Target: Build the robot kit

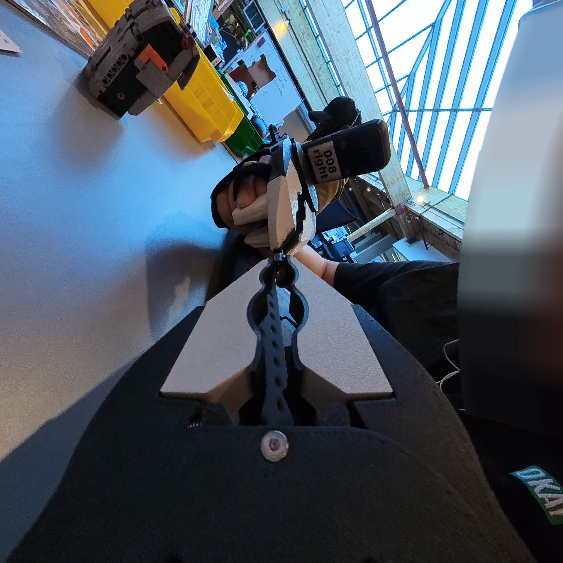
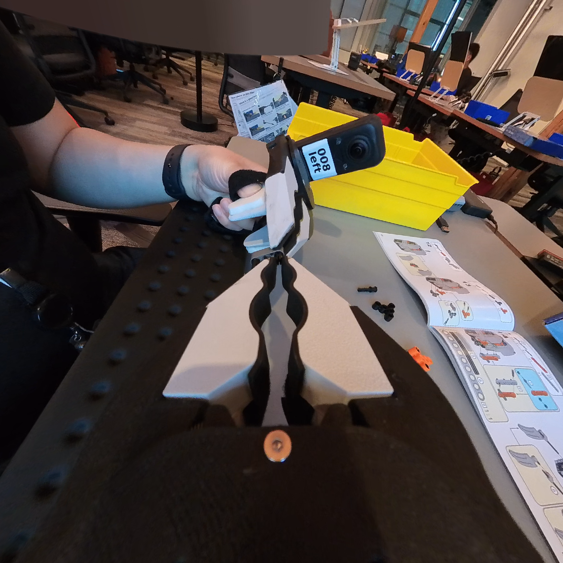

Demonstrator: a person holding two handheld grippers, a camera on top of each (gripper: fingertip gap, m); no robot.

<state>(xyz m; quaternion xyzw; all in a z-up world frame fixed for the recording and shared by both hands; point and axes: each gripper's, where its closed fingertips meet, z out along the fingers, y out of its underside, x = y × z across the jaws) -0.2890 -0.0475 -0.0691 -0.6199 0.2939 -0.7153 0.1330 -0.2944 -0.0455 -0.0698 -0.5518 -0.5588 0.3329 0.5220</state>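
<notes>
In the left wrist view my left gripper (image 1: 278, 265) is shut on a long dark grey beam with a row of holes (image 1: 275, 353), which lies lengthwise between its fingers. My right gripper (image 1: 281, 248) faces it tip to tip, held in a hand. In the right wrist view my right gripper (image 2: 277, 261) is closed down to a narrow slit and pinches a small black pin (image 2: 277, 256) at its tips. The pin sits right at the tips of the left gripper (image 2: 279, 248). Both grippers are above the grey table (image 2: 350, 259).
An open instruction booklet (image 2: 463, 307), loose black pins (image 2: 384, 310) and an orange piece (image 2: 420, 359) lie to the right. A yellow bin (image 2: 396, 182) stands behind. A grey and black brick model (image 1: 137, 61) sits far left. A black studded strip (image 2: 170, 292) runs along the left. The tips of both grippers are at nearly the same place.
</notes>
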